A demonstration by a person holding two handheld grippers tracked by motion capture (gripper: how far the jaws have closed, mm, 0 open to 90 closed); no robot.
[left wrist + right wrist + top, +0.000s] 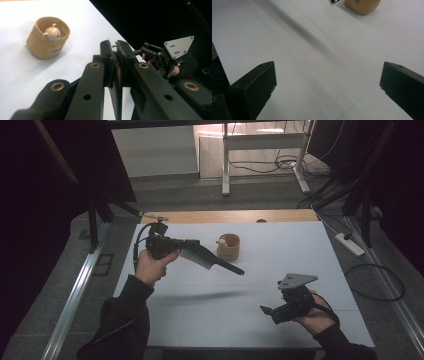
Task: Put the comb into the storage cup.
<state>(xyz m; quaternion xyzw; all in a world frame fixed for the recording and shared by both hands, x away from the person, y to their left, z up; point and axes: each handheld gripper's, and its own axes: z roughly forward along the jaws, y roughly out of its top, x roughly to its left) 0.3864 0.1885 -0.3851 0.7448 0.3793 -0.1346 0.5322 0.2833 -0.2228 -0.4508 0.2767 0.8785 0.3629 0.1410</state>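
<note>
Black comb [212,260], toothed and long-handled, clamped in the left gripper [186,246]; right gripper [265,310] jaws wide, empty

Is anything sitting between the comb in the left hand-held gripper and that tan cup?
Nothing visible. The left hand-held gripper holds the black comb above the white table, just left of the tan cup; only bare tabletop lies between them.
</note>
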